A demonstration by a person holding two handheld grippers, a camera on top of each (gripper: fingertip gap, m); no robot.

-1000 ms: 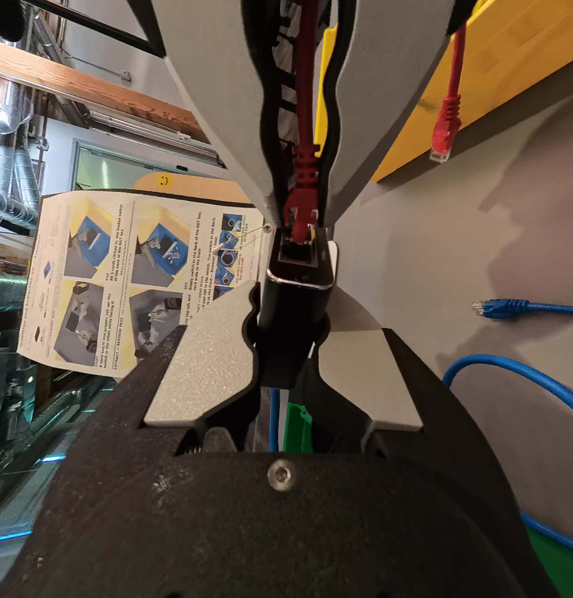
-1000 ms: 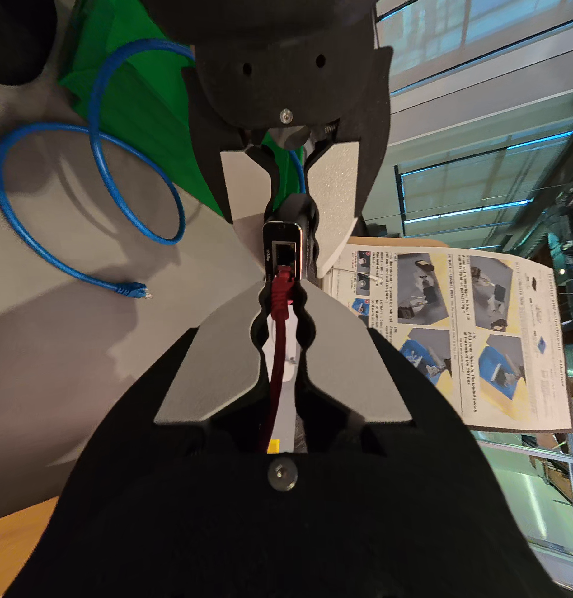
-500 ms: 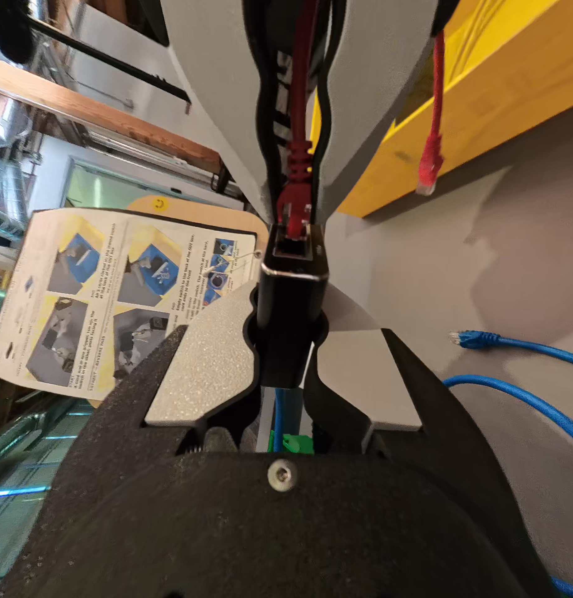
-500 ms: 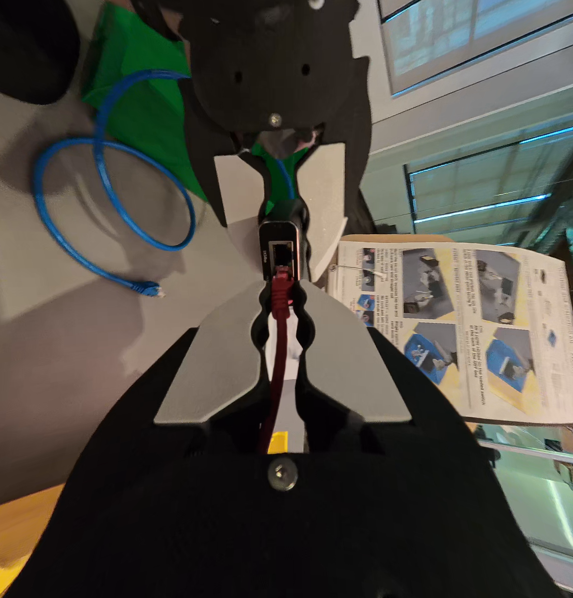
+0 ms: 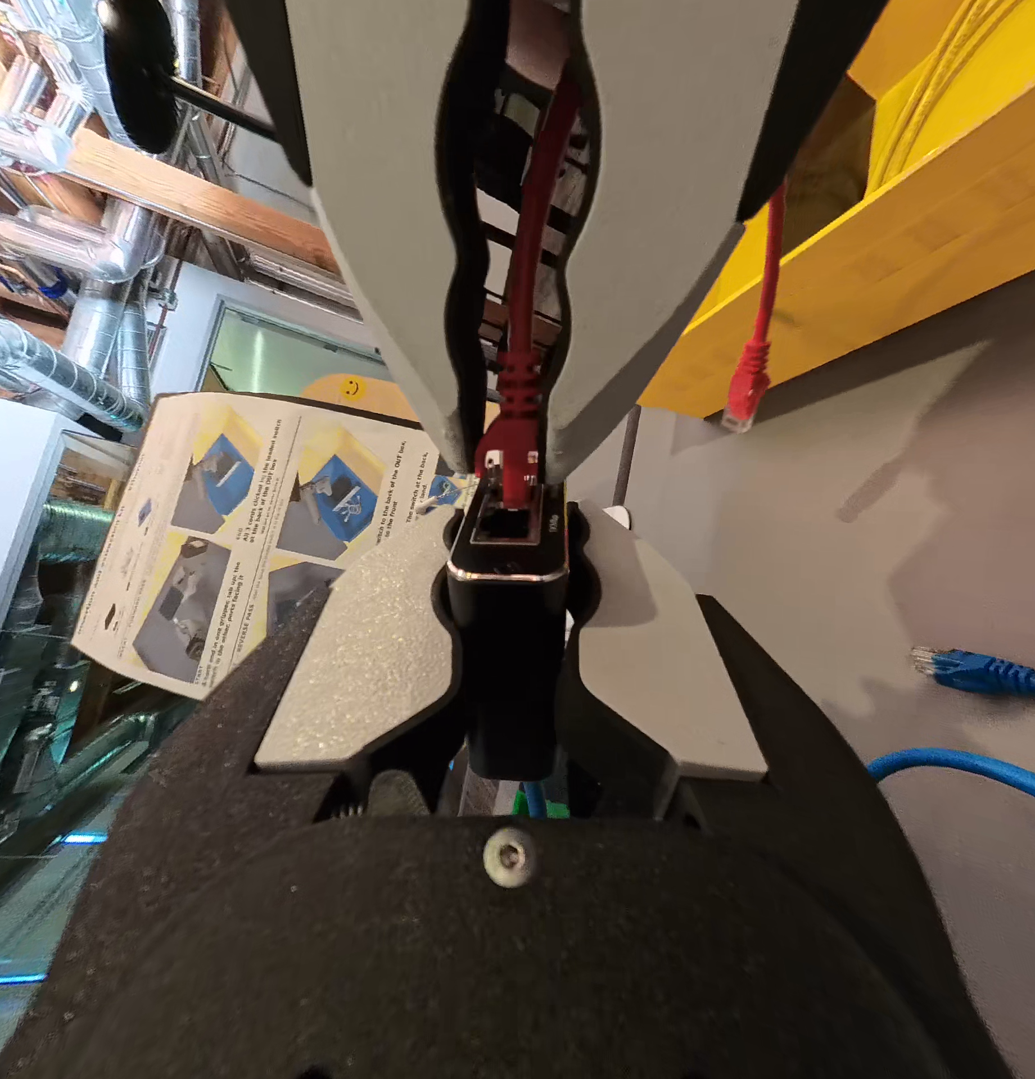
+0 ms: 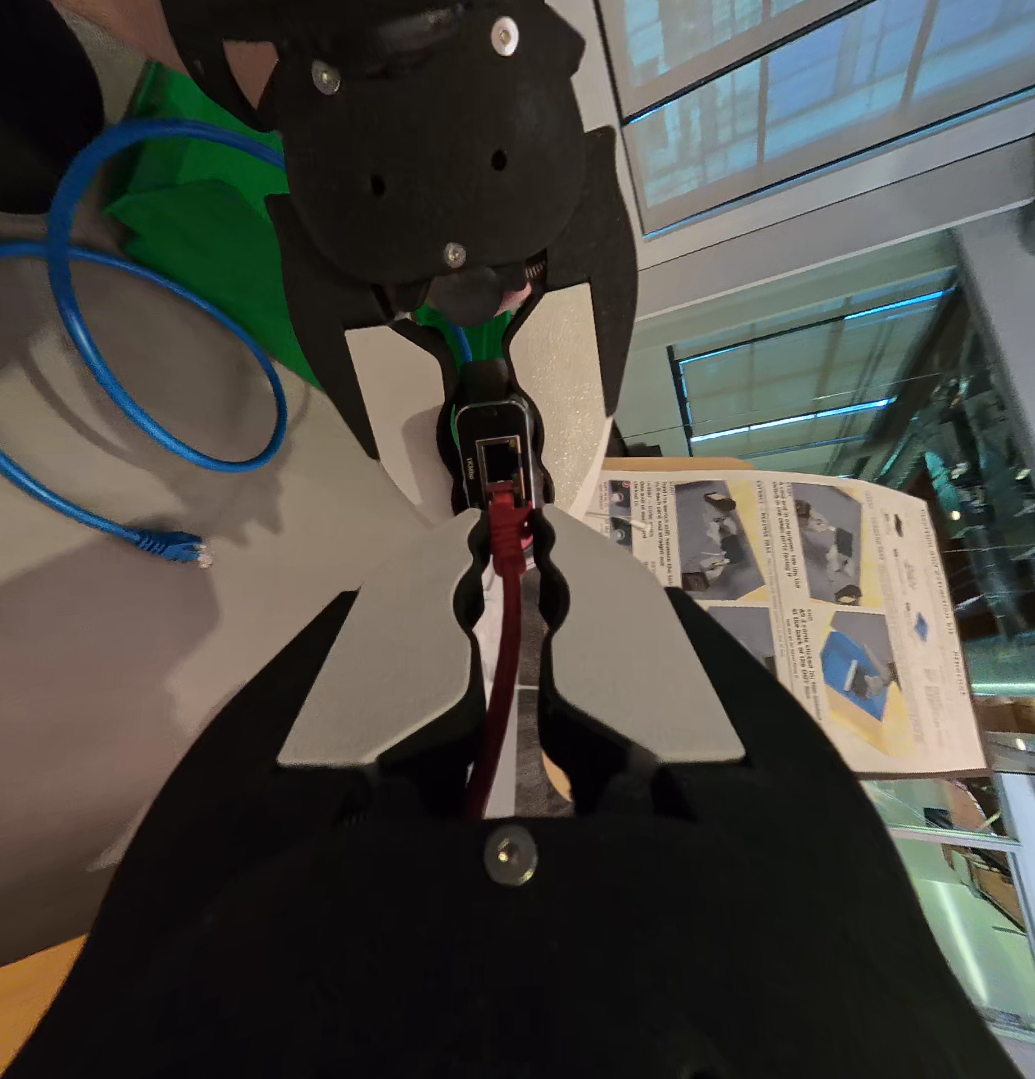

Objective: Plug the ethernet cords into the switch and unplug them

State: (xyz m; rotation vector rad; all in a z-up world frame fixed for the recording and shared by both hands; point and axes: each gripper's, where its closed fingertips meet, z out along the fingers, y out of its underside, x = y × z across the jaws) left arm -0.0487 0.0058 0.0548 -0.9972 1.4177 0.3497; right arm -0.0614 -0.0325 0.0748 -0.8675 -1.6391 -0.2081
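Observation:
My left gripper (image 5: pixel 512 525) is shut on a small black switch (image 5: pixel 506 630) and holds it in the air, port face towards the right gripper. My right gripper (image 6: pixel 510 514) is shut on the plug of a red ethernet cord (image 6: pixel 506 525). The plug tip touches the rim of the switch's open port (image 6: pixel 499 461); I cannot tell whether it is seated. The red cord's other plug (image 5: pixel 745 391) hangs free. A blue ethernet cord (image 6: pixel 153 373) lies coiled on the grey table, its plug (image 5: pixel 970 677) loose. The left gripper (image 6: pixel 494 420) faces me in the right wrist view.
A yellow box (image 5: pixel 853 263) stands at the table's far side with yellow cable in it. A green box (image 6: pixel 211 233) sits behind the left gripper. A printed instruction sheet (image 5: pixel 240 525) stands upright beside the grippers. The grey table (image 5: pixel 853 554) lies under the blue cord.
Both grippers have shifted and tilted together, still holding the switch and the red plug. The switch's port face now shows more openly, with the plug at its rim.

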